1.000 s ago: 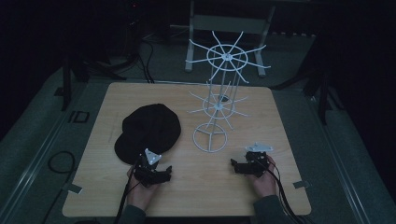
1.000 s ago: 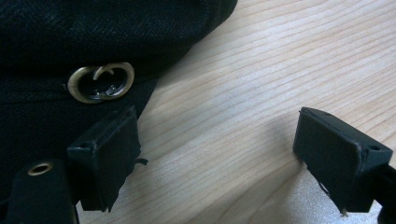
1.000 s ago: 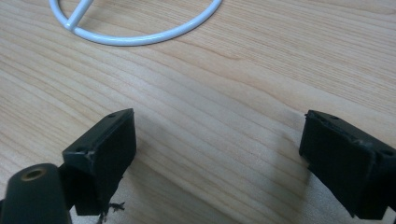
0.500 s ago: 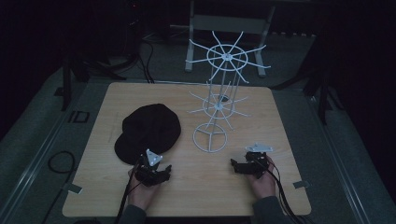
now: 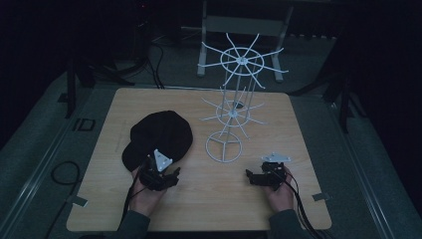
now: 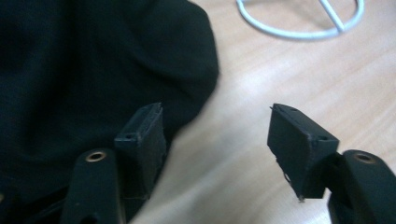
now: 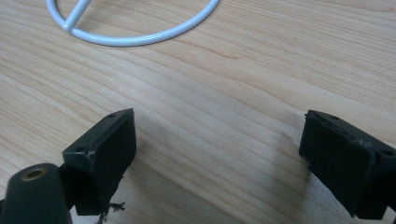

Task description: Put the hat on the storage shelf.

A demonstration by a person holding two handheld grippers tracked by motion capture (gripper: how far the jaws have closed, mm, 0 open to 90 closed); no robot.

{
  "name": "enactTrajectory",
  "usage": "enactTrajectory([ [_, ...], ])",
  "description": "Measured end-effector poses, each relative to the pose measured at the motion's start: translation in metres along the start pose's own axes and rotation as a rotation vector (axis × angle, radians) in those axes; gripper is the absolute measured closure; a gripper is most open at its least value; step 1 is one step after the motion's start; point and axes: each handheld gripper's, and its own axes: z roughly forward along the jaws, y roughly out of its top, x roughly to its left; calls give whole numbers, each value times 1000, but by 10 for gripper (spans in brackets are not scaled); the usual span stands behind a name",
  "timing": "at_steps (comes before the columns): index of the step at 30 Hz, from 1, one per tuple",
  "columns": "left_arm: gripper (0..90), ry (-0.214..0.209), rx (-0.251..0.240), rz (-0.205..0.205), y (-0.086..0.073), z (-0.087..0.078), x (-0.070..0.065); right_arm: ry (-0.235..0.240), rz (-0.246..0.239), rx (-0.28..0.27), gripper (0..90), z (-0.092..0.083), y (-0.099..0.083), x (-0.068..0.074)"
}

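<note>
A black cap (image 5: 159, 137) lies on the left half of the wooden table (image 5: 298, 124). In the left gripper view its dark edge (image 6: 93, 60) runs past the left jaw. My left gripper (image 5: 160, 172) hovers at the cap's near edge, open. Its jaws have just been closing, and between them (image 6: 219, 135) I see mostly bare wood, with no pad pressing on the cap. A white wire hat stand (image 5: 234, 104) rises at the table's middle on a ring base (image 5: 224, 147). My right gripper (image 5: 251, 177) rests open near the front right, with only wood between its jaws (image 7: 219, 140).
The stand's ring base (image 6: 299, 18) (image 7: 135, 28) lies just ahead of both grippers. Spoked wire tiers spread out above it. Cables trail from each gripper toward the table's front edge. A dark floor surrounds the table, with a metal frame (image 5: 244, 25) behind.
My left gripper has lifted a little at the cap's near edge and its jaws stand narrower than a second ago. The right gripper, the cap and the stand have kept still.
</note>
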Motion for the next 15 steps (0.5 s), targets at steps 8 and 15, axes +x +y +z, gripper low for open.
enactTrajectory([
  [8, 243, 37, -33, -12, 25, 3, 24, 0, 1, -1, 107, 0, 0, 0],
  [15, 108, 95, 16, -50, 45, 26, 43, 0, 2, 1, 107, 0, 0, 0],
])
